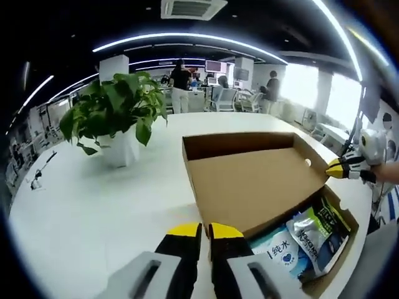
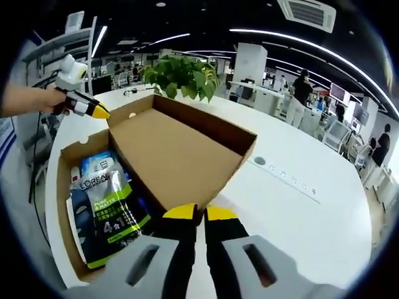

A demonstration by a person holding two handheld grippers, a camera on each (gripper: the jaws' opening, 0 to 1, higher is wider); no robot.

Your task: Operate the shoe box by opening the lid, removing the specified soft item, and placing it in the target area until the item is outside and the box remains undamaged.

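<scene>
both grippers (image 1: 204,232) (image 2: 199,213) closed at raised lid (image 1: 249,187), box (image 2: 68,205) contents half-hidden

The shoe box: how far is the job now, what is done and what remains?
Done: the lid of the shoe box stands open. In hand: both grippers, left and right, sit closed at the lid's edges, seemingly holding it up. Left: the soft packs lie inside the box; none is out on the white table.
</scene>
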